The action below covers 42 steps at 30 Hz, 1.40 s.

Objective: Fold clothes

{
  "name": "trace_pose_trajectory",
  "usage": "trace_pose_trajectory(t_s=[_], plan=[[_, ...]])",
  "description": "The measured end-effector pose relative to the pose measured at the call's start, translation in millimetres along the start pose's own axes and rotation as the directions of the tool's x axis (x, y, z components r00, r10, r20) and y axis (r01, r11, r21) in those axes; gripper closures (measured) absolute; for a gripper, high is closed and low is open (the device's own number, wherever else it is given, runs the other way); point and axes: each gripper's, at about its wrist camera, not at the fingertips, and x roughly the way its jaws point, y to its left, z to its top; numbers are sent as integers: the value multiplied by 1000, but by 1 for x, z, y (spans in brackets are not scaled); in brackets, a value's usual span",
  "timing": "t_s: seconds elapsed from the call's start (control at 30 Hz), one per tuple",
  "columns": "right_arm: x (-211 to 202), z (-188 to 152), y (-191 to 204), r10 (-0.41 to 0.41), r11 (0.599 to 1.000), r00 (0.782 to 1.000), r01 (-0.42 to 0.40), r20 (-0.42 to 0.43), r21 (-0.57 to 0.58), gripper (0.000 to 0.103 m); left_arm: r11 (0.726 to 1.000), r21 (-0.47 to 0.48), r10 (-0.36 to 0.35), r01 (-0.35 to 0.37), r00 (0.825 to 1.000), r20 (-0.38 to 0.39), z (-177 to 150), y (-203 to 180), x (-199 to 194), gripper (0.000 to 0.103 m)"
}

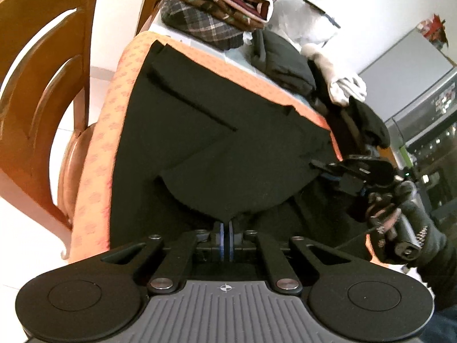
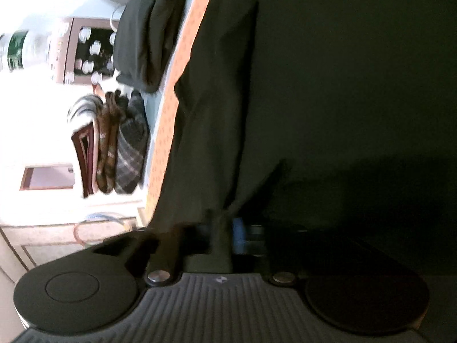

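A black garment [image 1: 217,148] lies spread over an orange patterned mat [image 1: 97,148] on the table, with one flap folded over itself. My left gripper [image 1: 226,228] is shut on the garment's near hem, its blue pads pinching the cloth. At the right of the left wrist view my right gripper [image 1: 337,168] is held by a gloved hand [image 1: 414,228], its tips at the garment's right edge. In the right wrist view, rolled sideways, the right gripper [image 2: 228,228] is shut on a fold of the same black garment [image 2: 328,100], which fills most of the view.
A stack of folded clothes [image 1: 222,8] sits at the table's far end, plaid piece lowest. A dark folded garment [image 1: 282,60] and white cloth [image 1: 340,80] lie to the right. A wooden chair [image 1: 42,91] stands at the left. The stack [image 2: 114,148] shows beside the mat [image 2: 168,120].
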Motion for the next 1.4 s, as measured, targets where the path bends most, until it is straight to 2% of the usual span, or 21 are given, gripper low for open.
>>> trace_pose_trajectory(t_s=[0.1,0.17,0.33,0.47,0.6,0.7,0.8,0.83,0.87,0.93,1.03,1.1,1.2,1.23,1.3,1.33,1.4], plan=[[-16,-15,9,6,994,998,-12,-58,-108,99,999,42,-11,12,1000,-15,-4,7,-6,97],[-26,-28,15,-23,979,996,4,-90,-203,99,998,68,-17,19,999,-33,-7,13,-10,97],[-49,-61,27,-106,903,982,30,-155,-428,99,992,122,-16,30,993,-114,-13,27,-14,97],[-52,-83,26,-175,846,970,61,-167,-530,99,988,146,-26,50,987,-161,-14,32,-22,97],[-59,-103,27,-197,798,968,67,-155,-599,100,986,149,-48,76,982,-181,-14,33,-33,97],[-66,-114,30,-209,739,971,80,-115,-669,99,991,123,-31,53,983,-179,-16,42,-35,97],[-69,-108,30,-235,686,971,142,-33,-714,93,996,85,-17,34,982,-186,-19,51,-32,97],[-69,-105,29,-244,671,970,166,-5,-723,83,996,83,-18,34,982,-188,-20,52,-31,97],[-69,-100,28,-249,669,968,186,20,-720,68,996,81,-19,35,982,-189,-20,53,-31,97],[-70,-79,18,-233,743,972,206,42,-637,59,996,79,-20,35,981,-194,-21,54,-29,97],[-73,-53,-6,-220,865,974,222,58,-450,57,996,77,-22,38,981,-194,-22,55,-29,97],[-75,-41,-23,-204,926,977,214,67,-312,58,996,77,-25,40,981,-191,-23,54,-30,97],[-78,-32,-37,-153,966,984,169,96,-196,58,995,87,-32,50,981,-193,-25,52,-31,97],[-77,-31,-40,-145,972,984,162,109,-169,62,994,91,-34,52,981,-193,-26,51,-31,97],[-74,-30,-41,-137,976,982,156,128,-151,91,993,98,-38,58,981,-192,-26,49,-31,97],[-73,-30,-41,-135,976,982,155,136,-151,101,993,101,-40,60,981,-190,-26,48,-31,97],[-77,-31,-40,-115,978,981,139,155,-154,101,991,111,-49,71,981,-188,-26,46,-32,97]])
